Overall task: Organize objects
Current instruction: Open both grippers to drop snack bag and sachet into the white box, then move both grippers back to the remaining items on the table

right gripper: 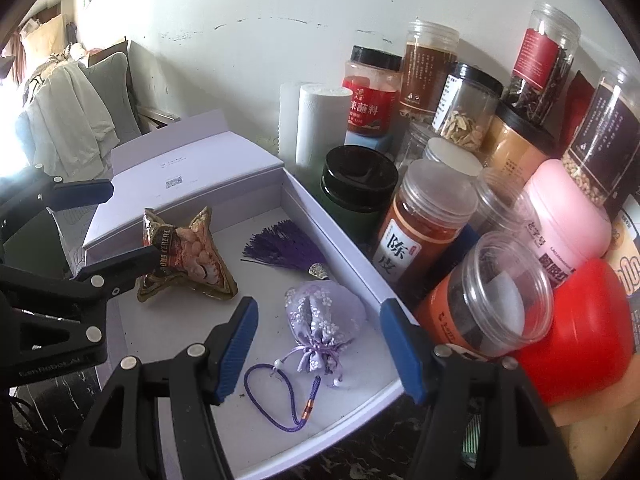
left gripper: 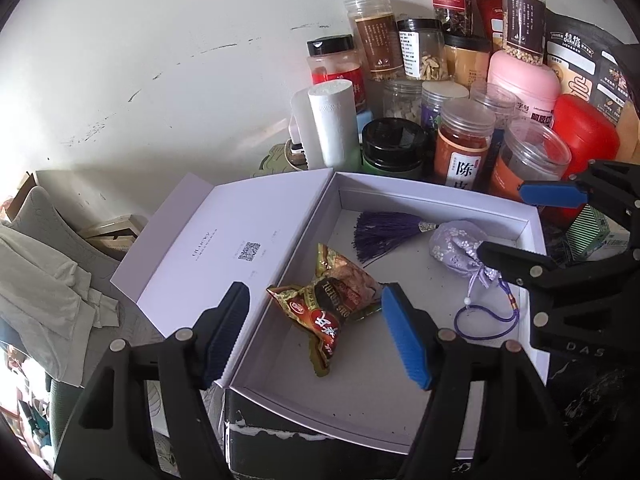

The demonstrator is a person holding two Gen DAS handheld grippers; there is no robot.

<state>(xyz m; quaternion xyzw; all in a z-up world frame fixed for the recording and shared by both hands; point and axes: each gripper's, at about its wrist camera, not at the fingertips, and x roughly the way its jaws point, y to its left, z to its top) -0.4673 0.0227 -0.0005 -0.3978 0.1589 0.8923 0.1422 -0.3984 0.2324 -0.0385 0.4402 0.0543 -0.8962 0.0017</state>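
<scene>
Both hand-held grippers spread, empty: left (left gripper: 316,328) over snack packet (left gripper: 332,304), right (right gripper: 318,344) over sachet (right gripper: 320,316).

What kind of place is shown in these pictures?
Probably a lived-in home: crowded food jars against a scuffed wall, clothes draped over a chair, and an open gift box.
</scene>
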